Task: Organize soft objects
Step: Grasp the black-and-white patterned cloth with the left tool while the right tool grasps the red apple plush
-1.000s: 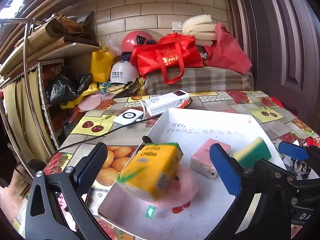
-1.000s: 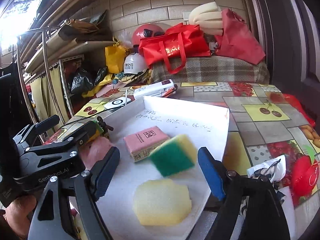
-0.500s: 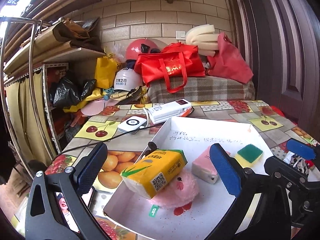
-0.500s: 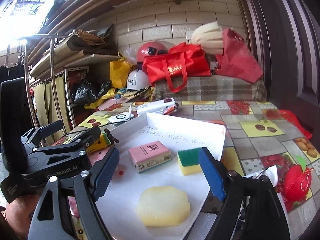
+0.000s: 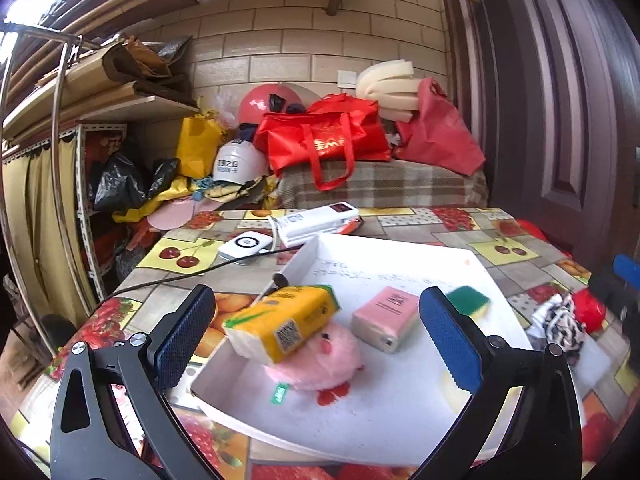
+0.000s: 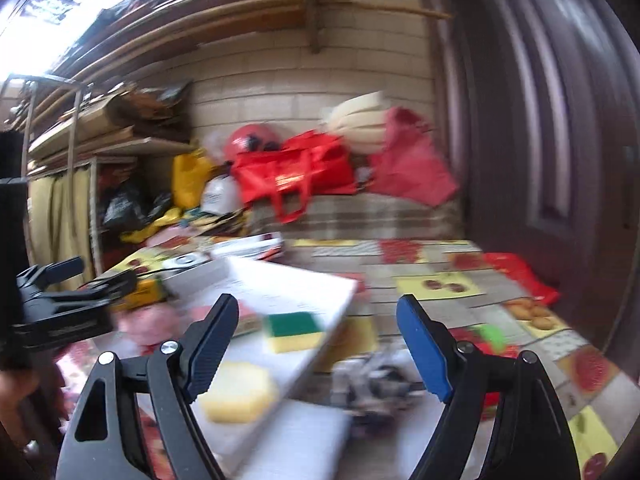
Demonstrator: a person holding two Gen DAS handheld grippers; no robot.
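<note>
A white tray (image 5: 400, 264) on the table holds a yellow tissue pack (image 5: 284, 322) lying on a pink plush toy (image 5: 320, 364), a pink tissue pack (image 5: 386, 316) and a green-and-yellow sponge (image 5: 468, 300). My left gripper (image 5: 316, 340) is open and empty, above the near end of the tray. In the blurred right wrist view the sponge (image 6: 294, 330) and a pale yellow sponge (image 6: 240, 392) lie in the tray (image 6: 288, 284). My right gripper (image 6: 316, 344) is open and empty over the tray's right edge. A black-and-white cloth (image 6: 380, 384) lies beside the tray.
A white power bank (image 5: 320, 222) and a white round-marked device (image 5: 246, 246) with a black cable lie beyond the tray. The cloth (image 5: 560, 322) lies right of the tray. Red bags (image 5: 324, 140), helmets and a shelf rack (image 5: 60, 160) crowd the back and left.
Both grippers drew back and up from the tray. The yellow tissue pack settled on the plush toy and the green sponge settled in the tray. The right gripper swung to the right, blurring its view.
</note>
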